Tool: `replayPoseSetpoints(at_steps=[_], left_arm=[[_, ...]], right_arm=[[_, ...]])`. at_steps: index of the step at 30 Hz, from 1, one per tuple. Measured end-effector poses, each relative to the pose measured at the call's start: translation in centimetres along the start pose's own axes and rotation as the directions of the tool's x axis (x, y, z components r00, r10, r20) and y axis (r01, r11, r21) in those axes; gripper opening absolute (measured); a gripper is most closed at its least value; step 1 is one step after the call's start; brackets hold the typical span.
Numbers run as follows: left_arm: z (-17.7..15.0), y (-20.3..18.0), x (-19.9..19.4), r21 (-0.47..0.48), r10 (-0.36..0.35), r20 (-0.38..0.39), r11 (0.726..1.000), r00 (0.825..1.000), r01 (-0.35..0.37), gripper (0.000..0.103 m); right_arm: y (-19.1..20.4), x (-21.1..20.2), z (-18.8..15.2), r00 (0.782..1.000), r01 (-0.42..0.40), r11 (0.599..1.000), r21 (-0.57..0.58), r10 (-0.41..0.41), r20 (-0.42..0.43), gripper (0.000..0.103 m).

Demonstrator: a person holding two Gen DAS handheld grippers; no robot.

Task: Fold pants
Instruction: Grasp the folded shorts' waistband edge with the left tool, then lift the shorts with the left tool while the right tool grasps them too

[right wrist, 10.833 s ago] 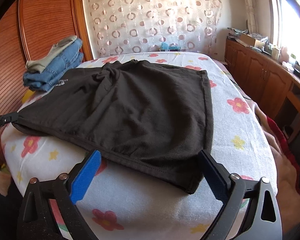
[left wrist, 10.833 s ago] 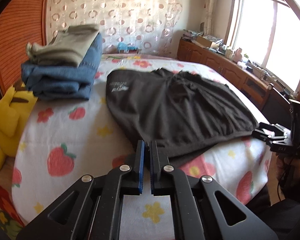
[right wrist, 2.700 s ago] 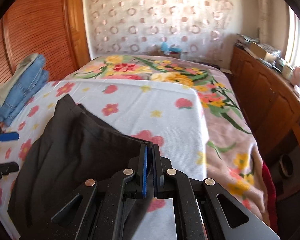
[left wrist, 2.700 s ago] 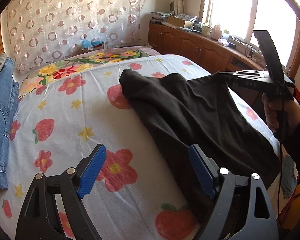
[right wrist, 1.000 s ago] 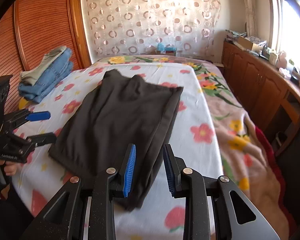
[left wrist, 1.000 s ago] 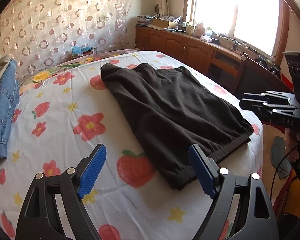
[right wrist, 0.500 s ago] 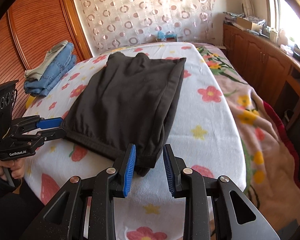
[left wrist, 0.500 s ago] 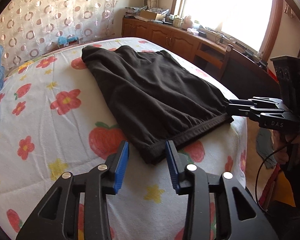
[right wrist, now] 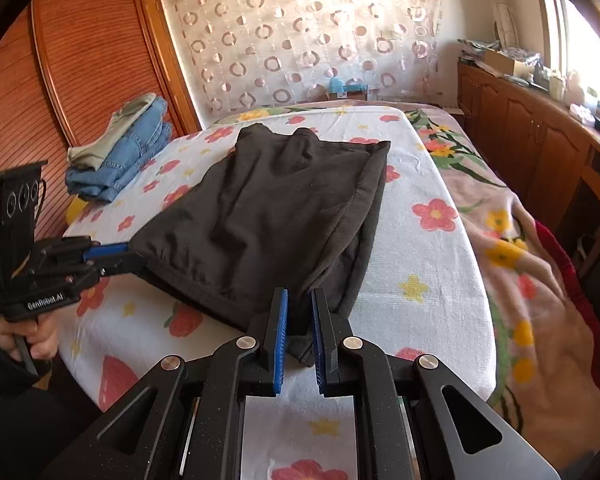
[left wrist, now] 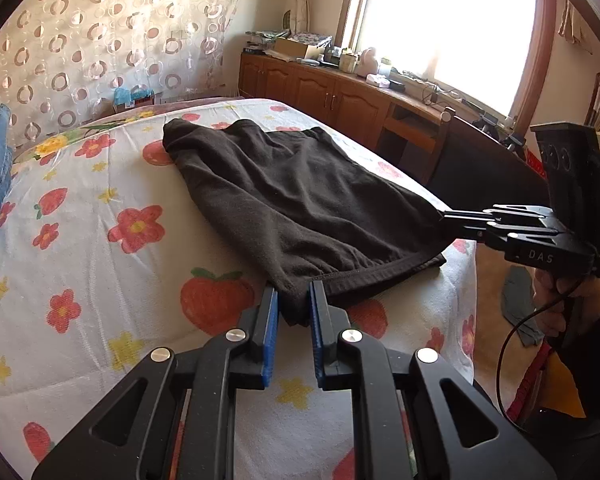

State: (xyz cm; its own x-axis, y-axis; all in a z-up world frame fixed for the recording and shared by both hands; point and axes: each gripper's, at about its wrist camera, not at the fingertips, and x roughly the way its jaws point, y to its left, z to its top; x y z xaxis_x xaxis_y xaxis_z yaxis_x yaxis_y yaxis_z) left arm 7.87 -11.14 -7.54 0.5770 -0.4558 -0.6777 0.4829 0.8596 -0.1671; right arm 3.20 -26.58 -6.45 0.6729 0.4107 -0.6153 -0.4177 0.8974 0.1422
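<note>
Sunlit bedroom, bed w/ strawberry-and-flower sheet: one pair of black pants, folded lengthwise, lies on the sheet, its near hem edge stretched between two claws. Left claw, jaws just closing, pinches the hem's left corner; fabric sits bunched between the blue pads, gap narrow. Right claw, jaws likewise just closing, grips the right corner, cloth wedged between its pads & hanging a bit below. From each claw's camera the other shows side-on at the opposite corner, tips at the fabric's edge. Two hands seen, one per claw: the right one on its handle, the left one likewise. Far left of the bed, one stack of folded clothes: blue jeans w/ a beige piece on top. One wooden cabinet run under the window.
</note>
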Motion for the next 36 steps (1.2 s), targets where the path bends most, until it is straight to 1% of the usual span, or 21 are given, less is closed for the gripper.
replayPoseSetpoints(at_steps=[4, 6, 8, 9, 13, 19, 23, 26, 30, 32, 33, 35, 36], left_arm=[[-0.4, 0.1, 0.5, 0.000, 0.006, -0.020, 1.000, 1.000, -0.006, 0.016], [-0.6, 0.2, 0.8, -0.007, 0.006, -0.029, 1.000, 1.000, -0.006, 0.016], [-0.8, 0.4, 1.1, -0.014, 0.006, -0.040, 1.000, 0.999, -0.007, 0.016], [-0.9, 0.5, 1.2, -0.016, 0.006, -0.043, 1.000, 0.999, -0.007, 0.016], [-1.3, 0.6, 1.6, -0.025, 0.007, -0.050, 1.000, 0.999, -0.008, 0.016], [-1.4, 0.8, 1.6, -0.031, 0.001, -0.048, 1.000, 0.999, -0.002, 0.016], [-1.6, 1.0, 1.7, -0.043, -0.006, -0.044, 0.999, 0.999, 0.004, 0.016], [-1.6, 1.1, 1.7, -0.051, -0.008, -0.042, 0.999, 0.999, 0.006, 0.018], [-1.6, 1.2, 1.8, -0.063, -0.012, -0.039, 0.998, 0.999, 0.010, 0.019], [-1.6, 1.3, 1.8, -0.066, -0.016, -0.038, 0.998, 0.999, 0.014, 0.019], [-1.6, 1.3, 1.8, -0.065, -0.017, -0.037, 0.998, 0.999, 0.015, 0.019], [-1.5, 1.2, 1.7, -0.067, -0.024, -0.036, 0.998, 0.999, 0.022, 0.014], [-1.3, 1.3, 1.5, -0.081, -0.032, -0.028, 0.996, 0.999, 0.029, 0.013]], right_arm=[[-0.1, 0.5, -0.8, 0.999, 0.015, 1.000, 0.004, -0.014, -0.028, 0.012], [-0.1, 0.5, -0.6, 0.999, 0.024, 1.000, 0.002, -0.024, -0.030, 0.012], [0.2, 0.5, -0.6, 0.999, 0.049, 0.999, -0.015, -0.050, -0.021, 0.019], [0.3, 0.5, -0.7, 0.998, 0.065, 0.998, -0.021, -0.066, -0.017, 0.027], [0.4, 1.1, -0.5, 0.995, 0.095, 0.995, -0.015, -0.096, -0.035, 0.034], [0.8, 2.1, -0.5, 0.994, 0.087, 0.996, -0.002, -0.087, -0.066, 0.034], [0.8, 2.5, -0.1, 0.992, 0.080, 0.996, -0.031, -0.082, -0.098, 0.034], [0.1, 2.7, 0.1, 0.993, 0.051, 0.999, 0.005, -0.051, -0.106, 0.034], [0.2, 2.7, 0.0, 0.993, 0.049, 0.999, 0.006, -0.048, -0.106, 0.034], [0.3, 2.7, -0.2, 0.994, 0.030, 1.000, 0.009, -0.029, -0.101, 0.024], [0.3, 2.6, -0.3, 0.995, 0.017, 1.000, 0.016, -0.016, -0.101, 0.021], [0.3, 2.6, -0.4, 0.995, 0.006, 1.000, 0.019, -0.004, -0.096, 0.017], [0.3, 2.6, -0.4, 0.996, -0.005, 1.000, 0.028, 0.007, -0.087, 0.011]])
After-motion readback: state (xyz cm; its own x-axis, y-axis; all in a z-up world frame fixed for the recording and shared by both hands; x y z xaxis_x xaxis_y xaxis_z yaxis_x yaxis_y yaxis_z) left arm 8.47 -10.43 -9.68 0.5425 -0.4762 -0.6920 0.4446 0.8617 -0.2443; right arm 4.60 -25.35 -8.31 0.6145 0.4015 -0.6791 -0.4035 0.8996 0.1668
